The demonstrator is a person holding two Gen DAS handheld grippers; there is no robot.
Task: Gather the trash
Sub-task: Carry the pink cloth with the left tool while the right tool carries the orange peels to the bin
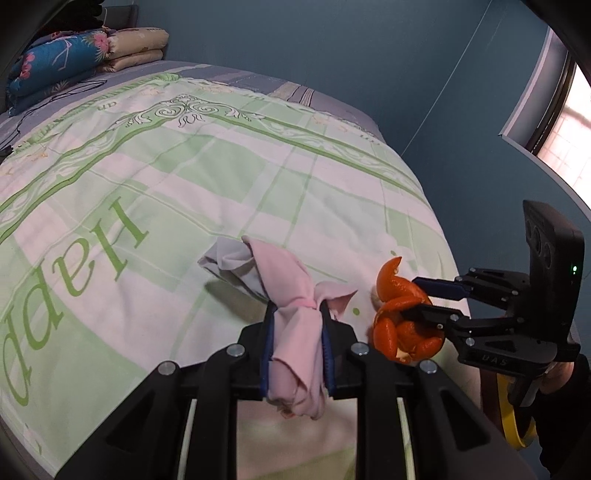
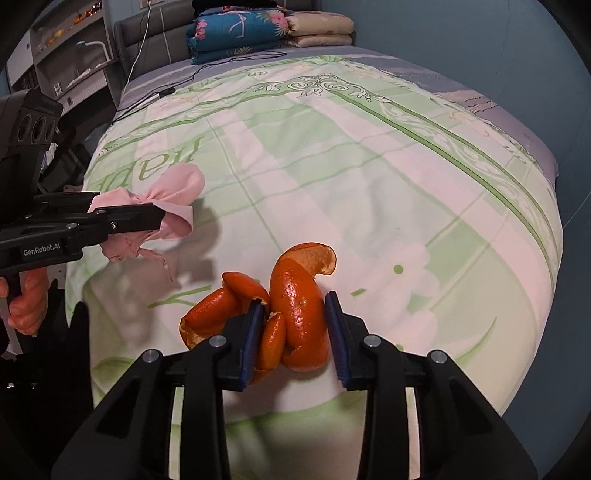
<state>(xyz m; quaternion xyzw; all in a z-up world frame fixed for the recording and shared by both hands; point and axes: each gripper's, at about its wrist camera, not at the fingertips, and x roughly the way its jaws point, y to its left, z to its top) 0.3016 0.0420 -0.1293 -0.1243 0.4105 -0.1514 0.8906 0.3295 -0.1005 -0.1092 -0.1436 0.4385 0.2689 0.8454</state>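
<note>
My left gripper is shut on a crumpled pink cloth and holds it above the bed; the cloth hangs out both sides of the jaws. It also shows in the right wrist view, where the left gripper comes in from the left. My right gripper is shut on curled orange peel, lifted just above the green and white bedspread. In the left wrist view the right gripper holds the peel to the right of the cloth.
Folded quilts are stacked at the head of the bed, with a black cable lying nearby. Shelves stand to the left of the bed. A blue wall and a window are on the right.
</note>
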